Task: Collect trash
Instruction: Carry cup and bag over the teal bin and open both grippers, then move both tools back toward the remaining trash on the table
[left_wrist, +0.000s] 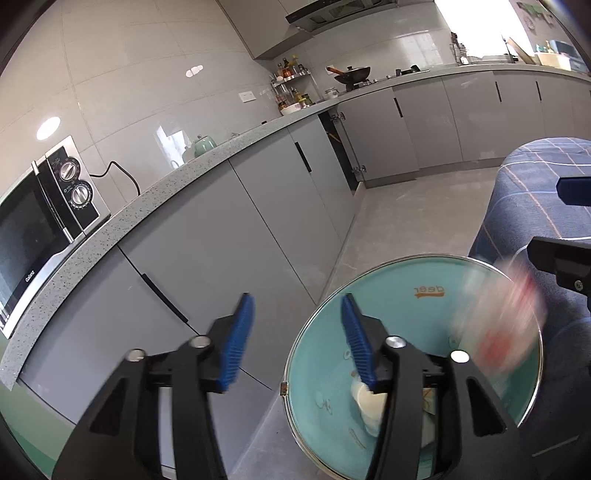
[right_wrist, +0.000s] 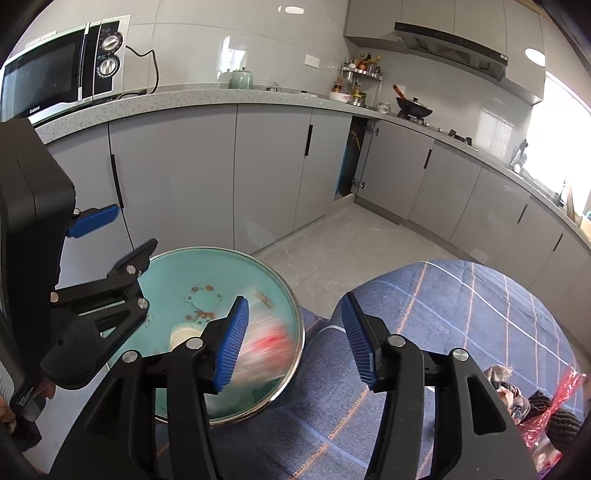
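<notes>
Nearest the lens, left gripper (left_wrist: 297, 339): jaws spread wide, nothing between the blue ribbed pads (left_wrist: 238, 341), pointed forward and slightly down over the rim of a teal bin (left_wrist: 406, 280) with a chrome edge. Right pad over the bin's mouth, left pad over the grey cabinet fronts (left_wrist: 207, 236). Inside the bin, a pale crumpled scrap (left_wrist: 371, 404) low down, and a blurred white-and-red wrapper (left_wrist: 506, 325) at the right side, smeared by motion; whether touching the bin wall cannot be told.

Right gripper (right_wrist: 291, 341): jaws likewise parted and empty, angled down above a blue plaid cloth (right_wrist: 461, 314), left pad just over the bin's right edge (right_wrist: 295, 314). Blurred wrapper (right_wrist: 264, 349) directly beyond that pad, inside the bin. Left gripper's black body (right_wrist: 99, 306) in from the left, over the bin's far side.

On the cloth at far right, a red plastic bag (right_wrist: 557, 402) with dark lumps. Farther out, a speckled bench (right_wrist: 207, 98) with a microwave (right_wrist: 62, 70), a green kettle (right_wrist: 242, 78) and a wok (right_wrist: 413, 105).
</notes>
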